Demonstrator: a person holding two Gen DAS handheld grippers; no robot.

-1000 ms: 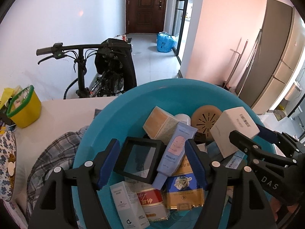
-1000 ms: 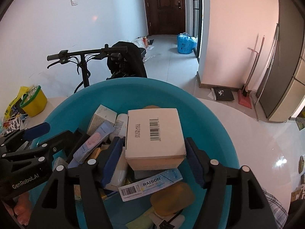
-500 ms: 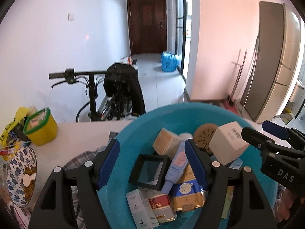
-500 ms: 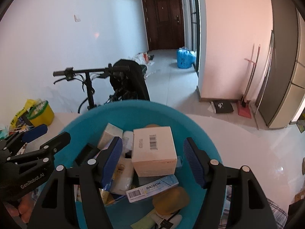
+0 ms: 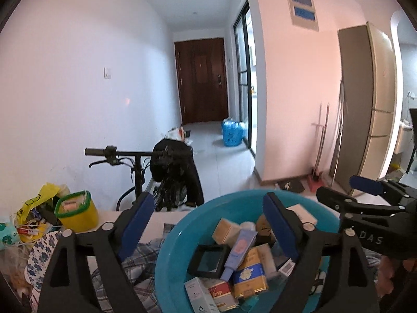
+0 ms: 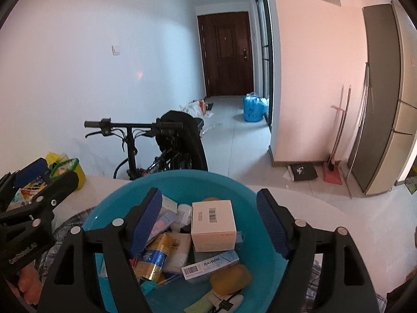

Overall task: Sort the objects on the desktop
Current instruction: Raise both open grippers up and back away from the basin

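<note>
A blue basin (image 5: pixel 182 237) holds several boxes and tubes: a black square case (image 5: pixel 208 259), a pink-and-blue tube (image 5: pixel 238 253), a yellow-and-blue tin (image 5: pixel 250 274) and a white barcoded box (image 6: pixel 212 228). My left gripper (image 5: pixel 208 224) hovers above the basin's near side. Its jaws are opening and nothing is between them. My right gripper (image 6: pixel 208 221) hangs above the white box, which lies in the basin untouched. Its jaws are opening too. Each gripper shows at the edge of the other's view: the right gripper (image 5: pixel 365 195) and the left gripper (image 6: pixel 39 182).
The basin sits on a plaid cloth (image 5: pixel 140 263) on a white table (image 6: pixel 312 214). A yellow tub with a green rim (image 5: pixel 75 211), bags and a flowered plate (image 5: pixel 39 250) crowd the left. A bicycle (image 5: pixel 156 167) stands behind the table.
Both grippers have risen and tilted upward, so the basin looks smaller and lower in each view. Both pairs of jaws stand wider. The white box has stayed in the basin.
</note>
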